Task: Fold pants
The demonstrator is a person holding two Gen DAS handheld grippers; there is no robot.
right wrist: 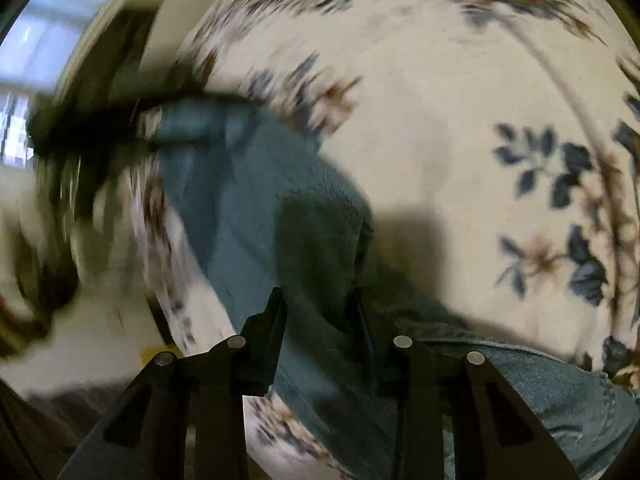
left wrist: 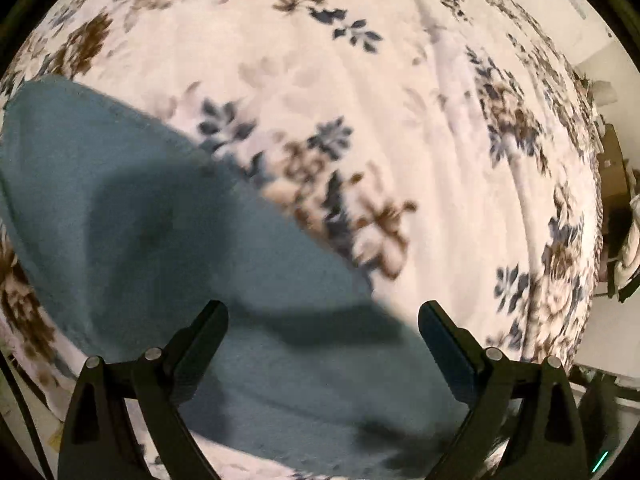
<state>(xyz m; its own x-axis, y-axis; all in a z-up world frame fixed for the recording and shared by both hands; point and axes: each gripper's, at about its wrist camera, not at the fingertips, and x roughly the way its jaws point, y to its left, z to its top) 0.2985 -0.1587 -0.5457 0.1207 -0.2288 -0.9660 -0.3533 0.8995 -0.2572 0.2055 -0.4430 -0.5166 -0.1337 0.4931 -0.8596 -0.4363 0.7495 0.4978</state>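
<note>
Teal pants (left wrist: 160,216) lie flat on a floral blanket (left wrist: 400,100), filling the lower left of the left wrist view. My left gripper (left wrist: 323,314) hovers above them, open wide with nothing between its fingers. The right wrist view is blurred by motion. It shows the pants (right wrist: 248,200) running from the upper left down under my right gripper (right wrist: 319,304), with a ribbed band (right wrist: 560,392) at the lower right. Its fingers (right wrist: 276,320) stand partly apart over the fabric, and I see no cloth pinched between the pads.
The blanket covers a bed whose edge (left wrist: 600,240) curves down the right side, with brown furniture (left wrist: 616,184) beyond it. A dark blurred shape (right wrist: 92,132) crosses the pants' far end. A bright window (right wrist: 52,40) is at the upper left.
</note>
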